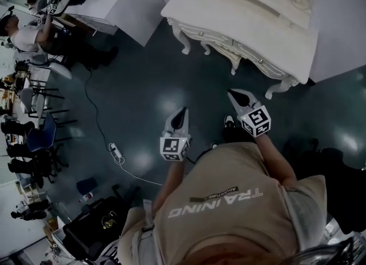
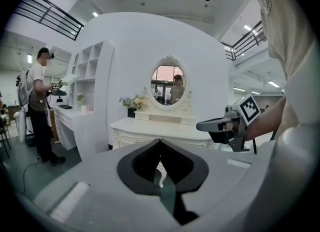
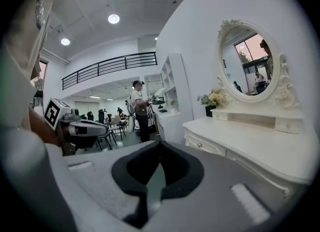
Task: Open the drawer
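Two grippers sit nearest my cameras, the left gripper (image 1: pixel 183 111) and the right gripper (image 1: pixel 233 93). Ahead I count one dressing table (image 1: pixel 251 27) and one oval mirror (image 2: pixel 168 83); I can't tell how many drawers it has. The drawer (image 3: pixel 202 145) sits flush in the table's front, with its knob facing the grippers. In the head view the table's long axis runs from upper left to lower right. Both grippers have their jaws pressed together and hold nothing, well apart from the table over the dark floor (image 1: pixel 137 87).

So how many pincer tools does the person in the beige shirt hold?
2: the left gripper at the head view's left, the right gripper beside it, nearer the white dressing table.
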